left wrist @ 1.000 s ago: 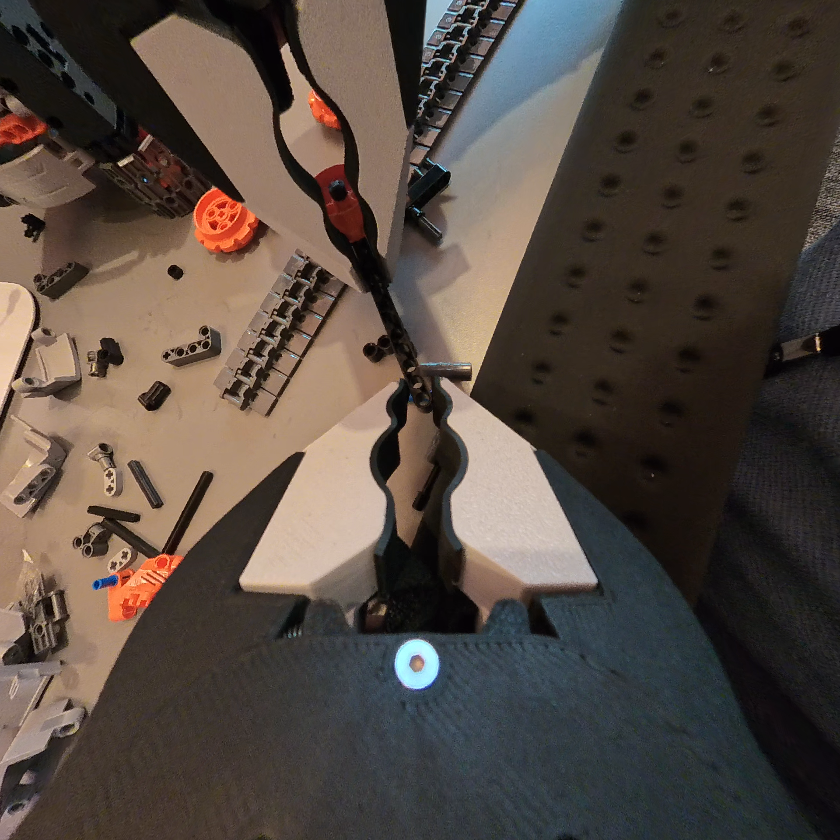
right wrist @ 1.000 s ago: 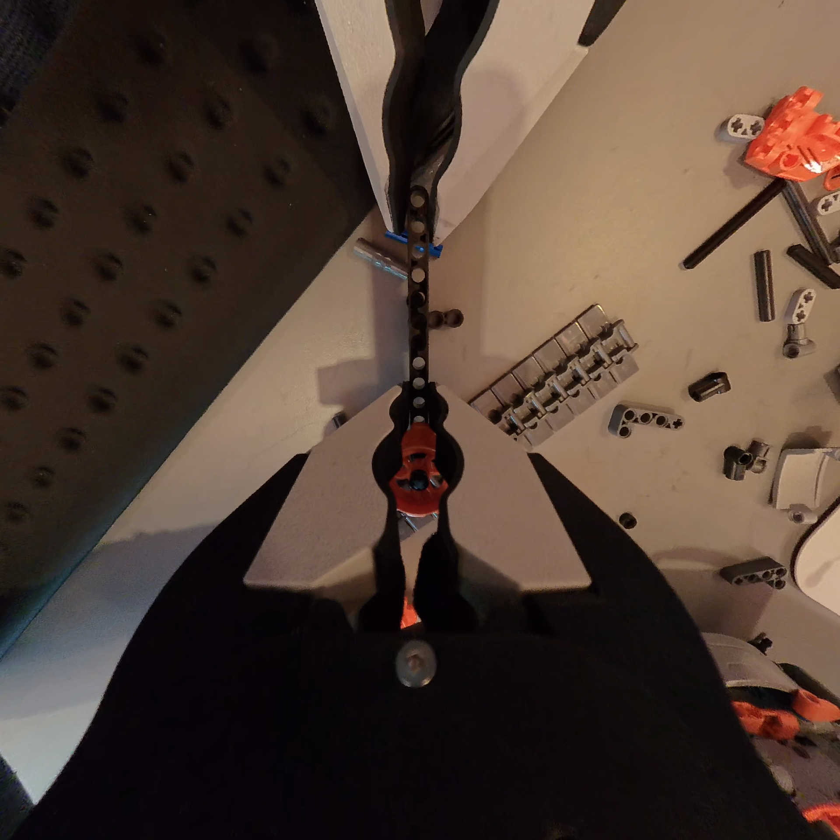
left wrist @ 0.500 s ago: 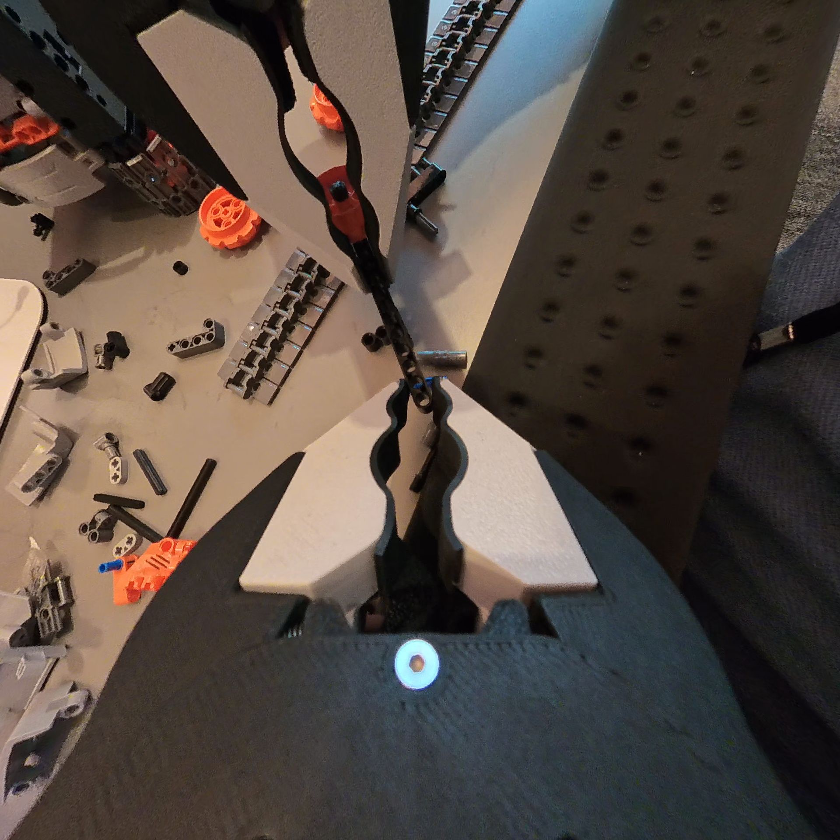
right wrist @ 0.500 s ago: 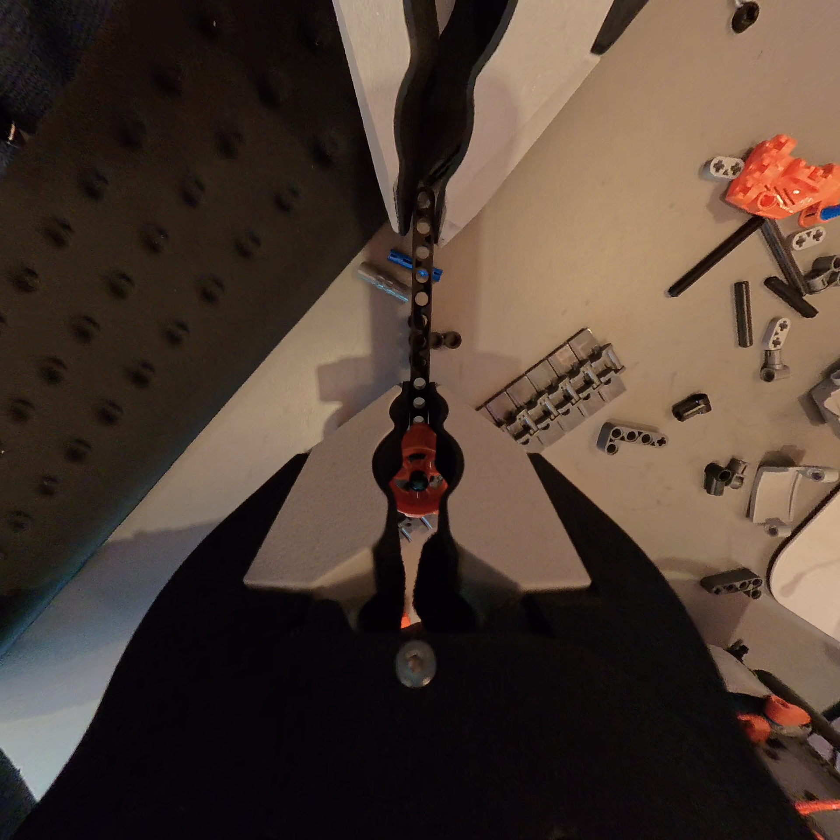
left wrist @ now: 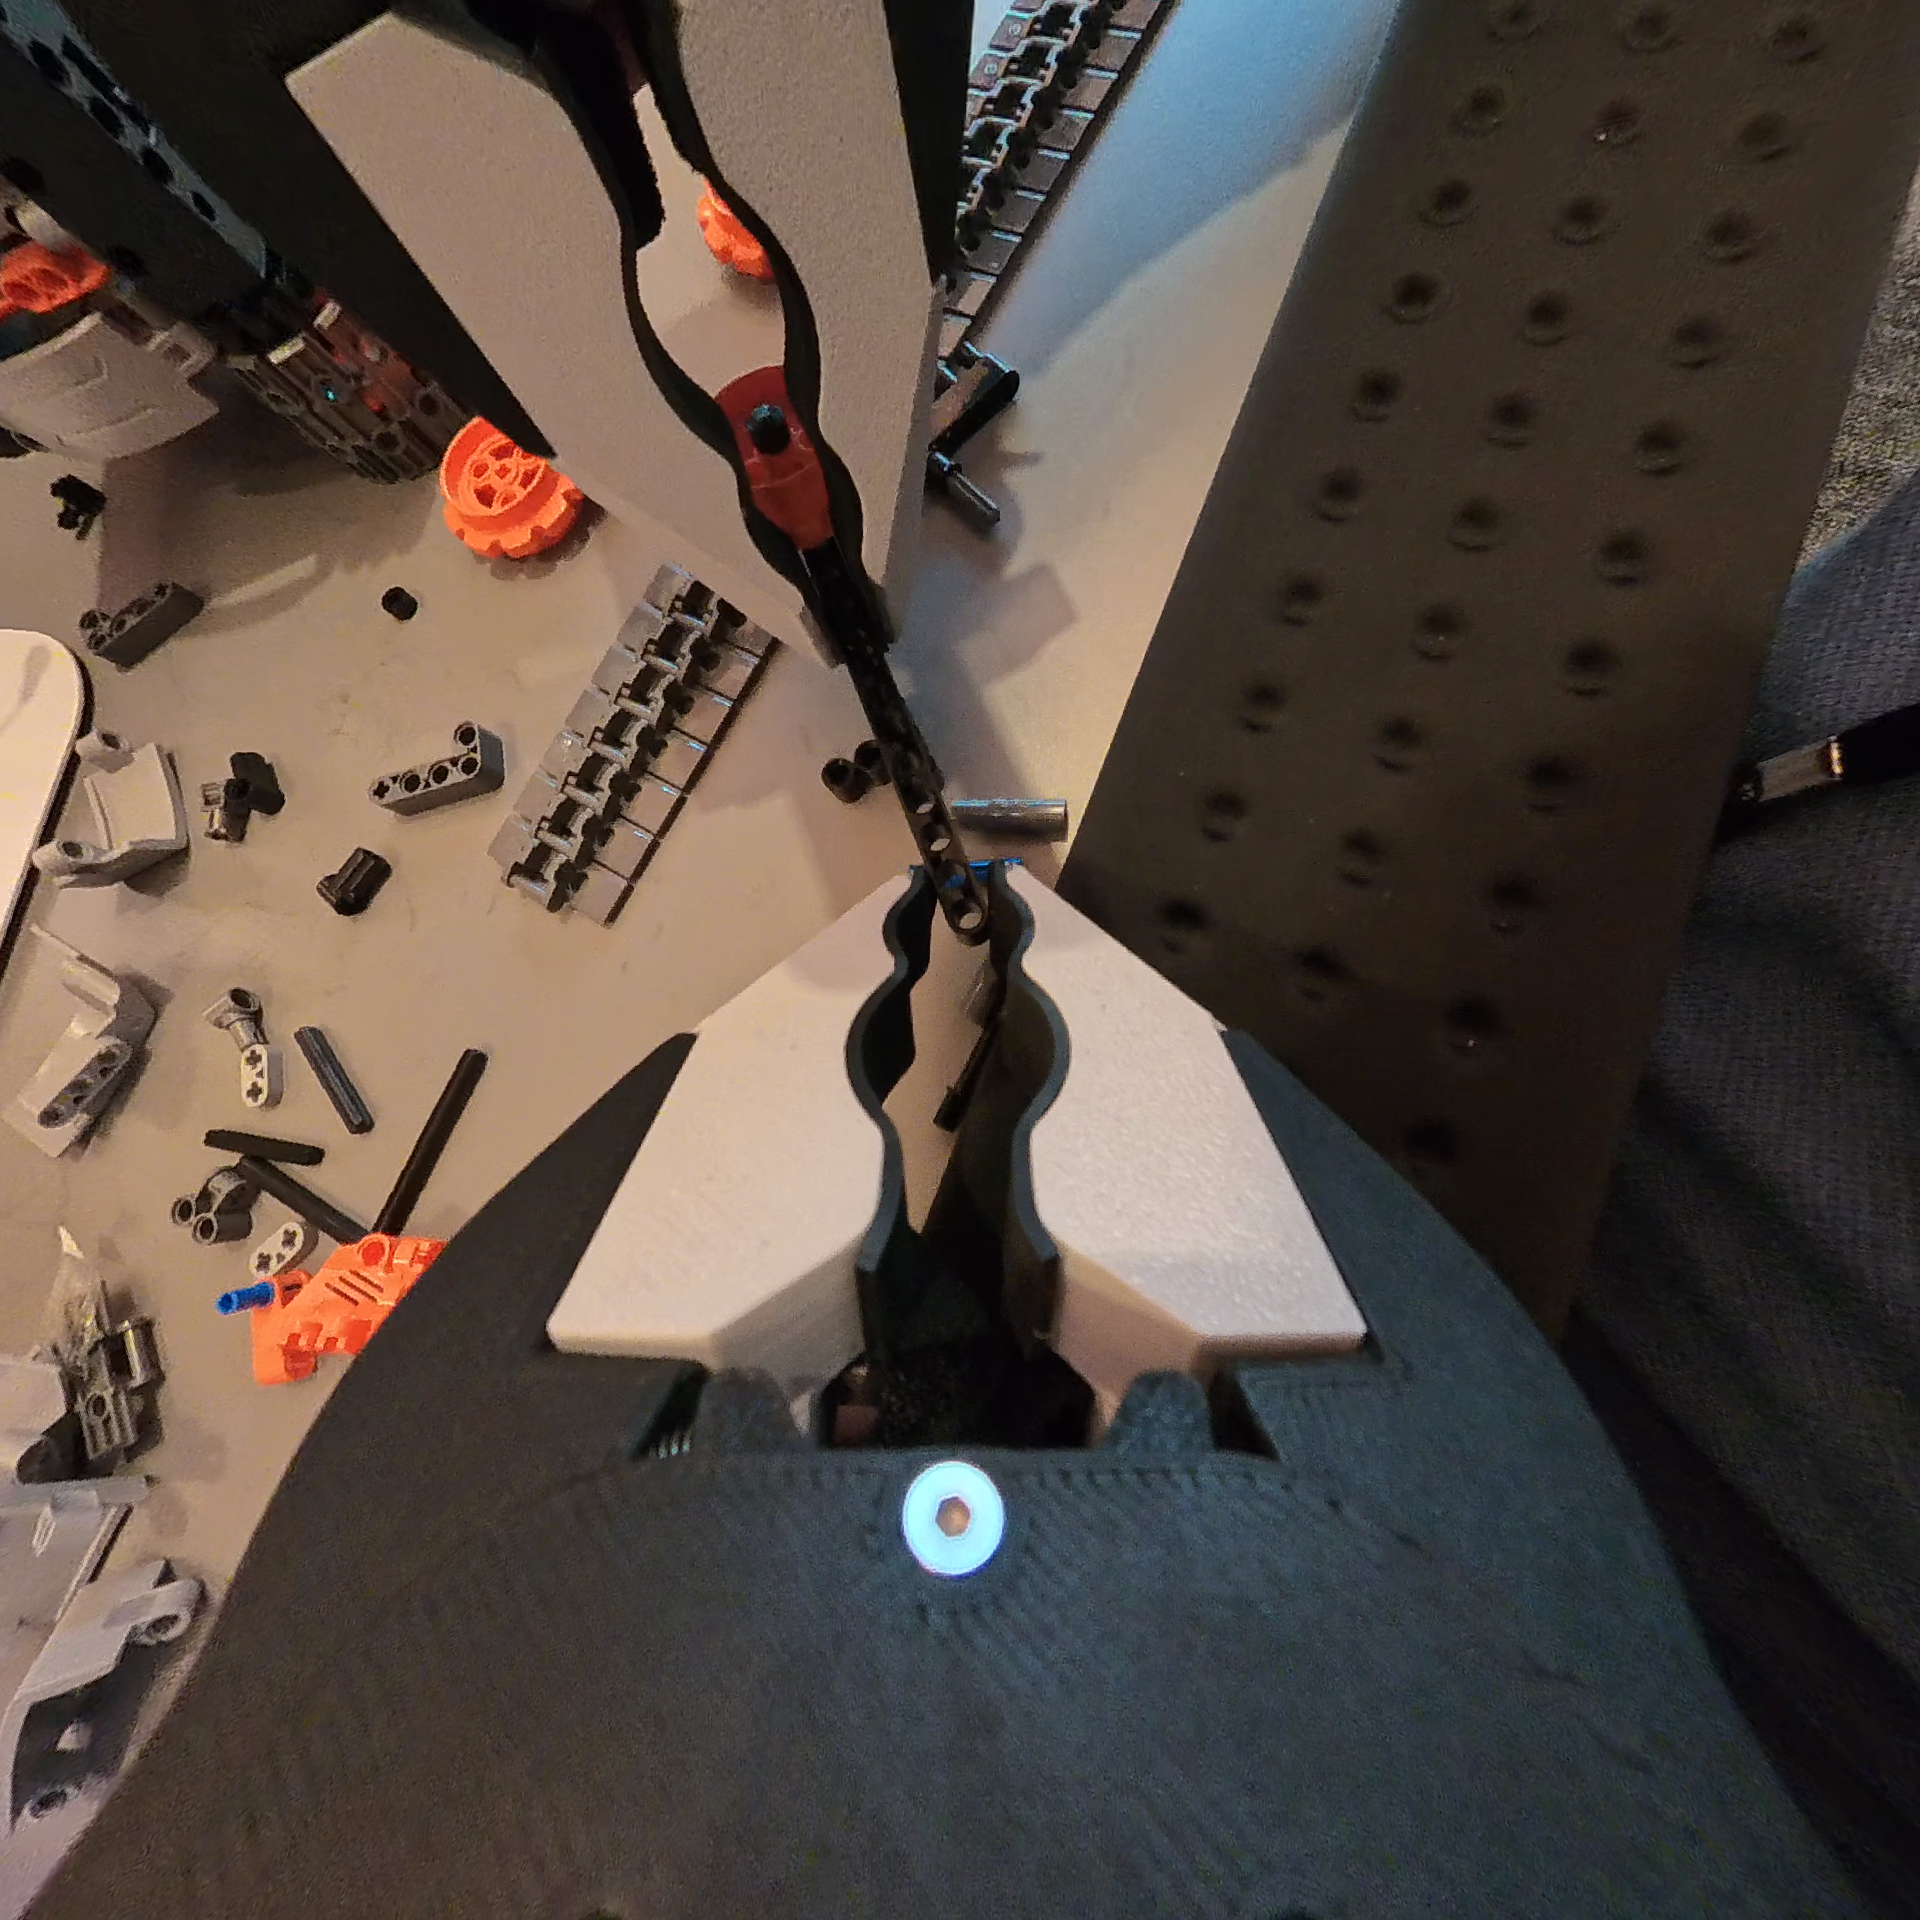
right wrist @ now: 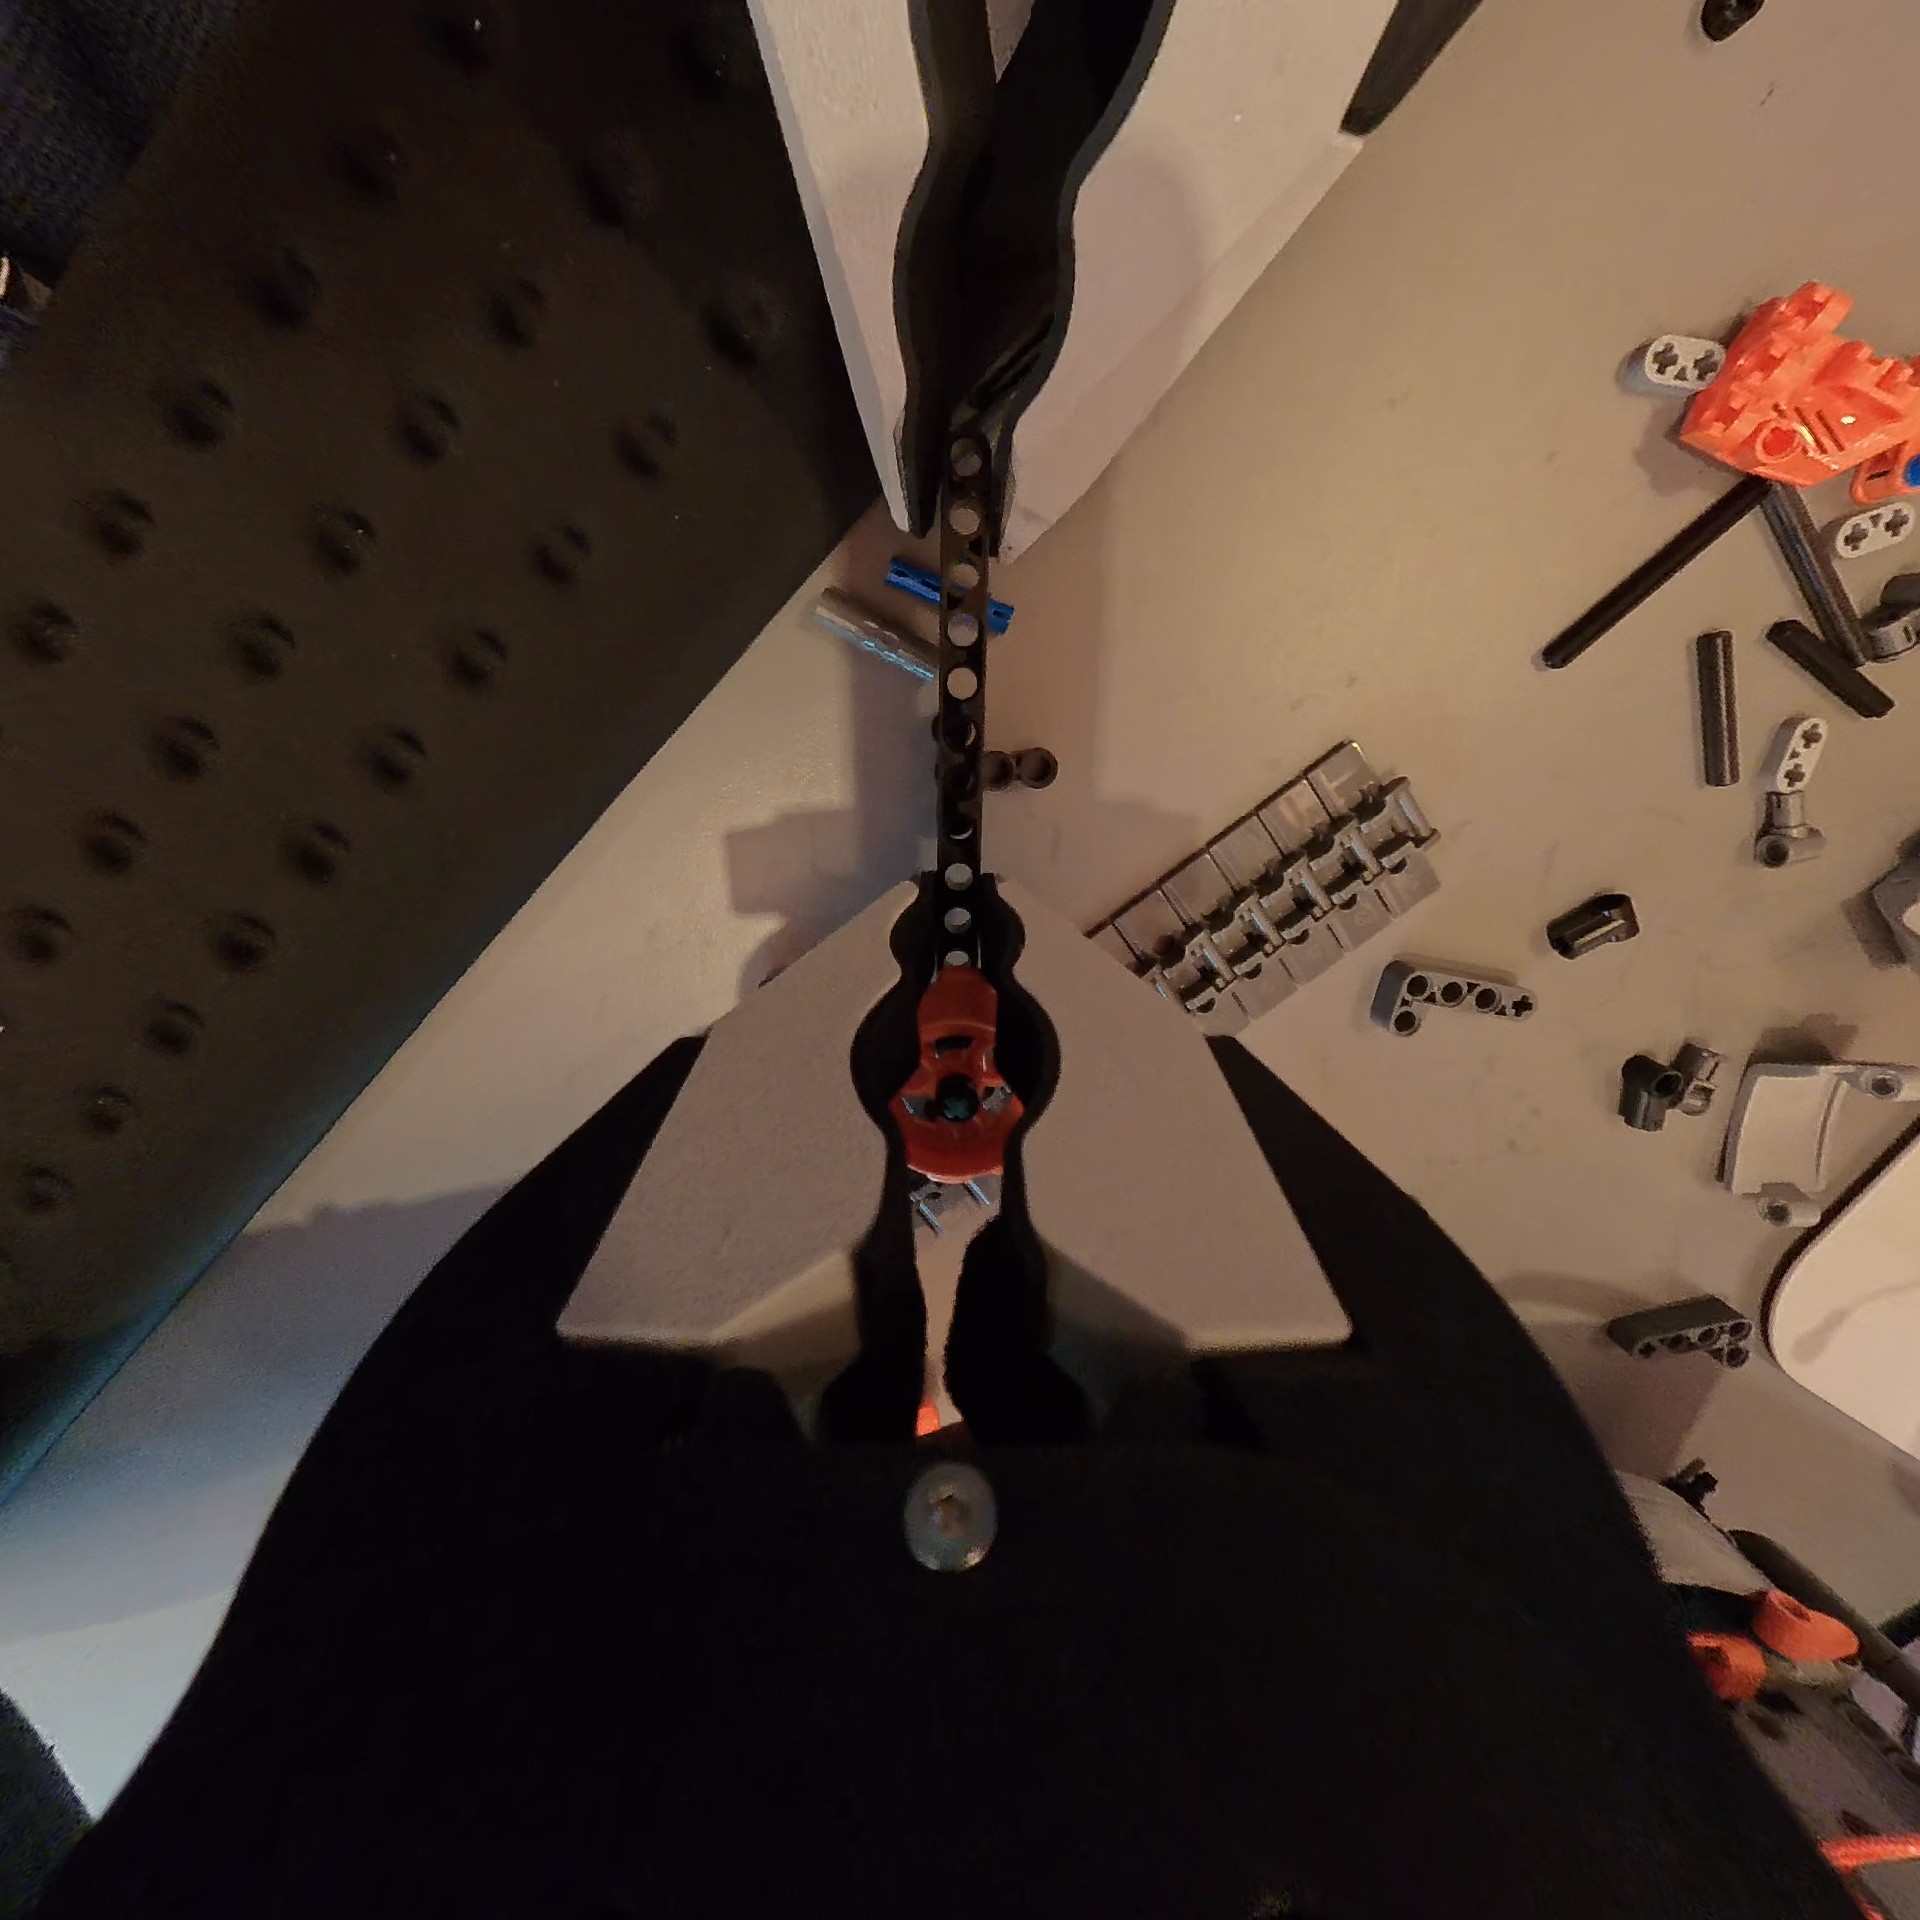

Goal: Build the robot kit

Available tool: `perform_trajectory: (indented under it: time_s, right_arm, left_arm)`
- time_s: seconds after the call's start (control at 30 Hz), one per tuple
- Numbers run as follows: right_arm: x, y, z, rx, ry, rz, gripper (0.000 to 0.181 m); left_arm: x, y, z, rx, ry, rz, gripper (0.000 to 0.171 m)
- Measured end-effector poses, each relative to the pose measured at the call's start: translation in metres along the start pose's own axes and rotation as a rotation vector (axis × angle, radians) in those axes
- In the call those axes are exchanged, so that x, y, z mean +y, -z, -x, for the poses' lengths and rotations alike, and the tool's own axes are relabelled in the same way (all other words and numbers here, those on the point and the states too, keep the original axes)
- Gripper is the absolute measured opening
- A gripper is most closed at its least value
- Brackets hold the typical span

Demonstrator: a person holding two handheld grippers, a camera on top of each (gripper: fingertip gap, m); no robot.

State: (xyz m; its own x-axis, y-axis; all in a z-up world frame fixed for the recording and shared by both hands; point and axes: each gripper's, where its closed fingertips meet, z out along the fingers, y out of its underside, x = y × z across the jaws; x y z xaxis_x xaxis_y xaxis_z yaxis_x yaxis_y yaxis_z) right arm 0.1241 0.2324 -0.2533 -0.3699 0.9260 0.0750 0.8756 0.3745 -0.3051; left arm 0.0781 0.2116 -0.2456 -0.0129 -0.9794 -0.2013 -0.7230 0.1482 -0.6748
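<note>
Your left gripper (left wrist: 958, 902) and right gripper (right wrist: 958, 904) face each other above the grey surface (left wrist: 395, 935). Both sets of jaws are closed on one long black perforated plastic beam (right wrist: 961, 665): left on its bare end, right on the end carrying a red round connector (right wrist: 954, 1101). A grey linked track segment (left wrist: 634, 758) lies just left of the beam.

grey track links (left wrist: 634, 746), orange wheel (left wrist: 496, 486), black axles (right wrist: 1652, 584)

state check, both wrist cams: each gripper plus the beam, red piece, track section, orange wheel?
left gripper: shut on beam end
right gripper: shut on the opposite end
black holed beam: held above table
red connector: on beam, between right fingers
grey track section: flat, loose
orange wheel: lying flat
</note>
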Motion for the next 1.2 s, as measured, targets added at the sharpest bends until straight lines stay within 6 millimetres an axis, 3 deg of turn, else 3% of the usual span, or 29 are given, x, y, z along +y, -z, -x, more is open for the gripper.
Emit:
perform_trajectory:
  time_s: [0.6, 1.0, 1.2]
  right_arm:
    - [-0.0001, -0.0026, -0.0001, -0.041, -0.007, 0.019, 0.004]
    - [0.0001, -0.0027, 0.002, -0.183, -0.064, 0.085, 0.004]
    - [0.0009, -0.0029, 0.0019, -0.134, -0.054, 0.147, 0.004]
  left_arm:
    - [0.0029, -0.0009, 0.0002, 0.035, 0.025, 0.013, 0.01]
    - [0.0059, -0.003, -0.0008, 0.135, 0.099, 0.03, 0.009]
    - [0.0061, -0.0046, 0.0027, 0.11, 0.065, 0.029, 0.009]
